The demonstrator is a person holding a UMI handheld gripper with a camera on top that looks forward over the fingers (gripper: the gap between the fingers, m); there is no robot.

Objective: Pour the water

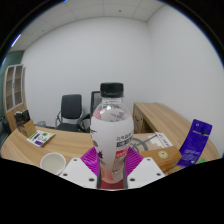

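A clear plastic water bottle (111, 128) with a white label and a white cap stands upright between my fingers, held above the wooden table (25, 152). My gripper (112, 165) is shut on the bottle's lower body, with the purple pads (93, 159) pressing on both sides. A white paper cup (52, 163) stands on the table below and to the left of the fingers. The bottle's base is hidden by the gripper.
A blue packet (199, 141) stands at the right. An orange box (165, 157) and a white box (156, 141) lie right of the bottle. A small box (43, 136) lies on the left. Black office chairs (70, 110) and a shelf (12, 93) stand behind.
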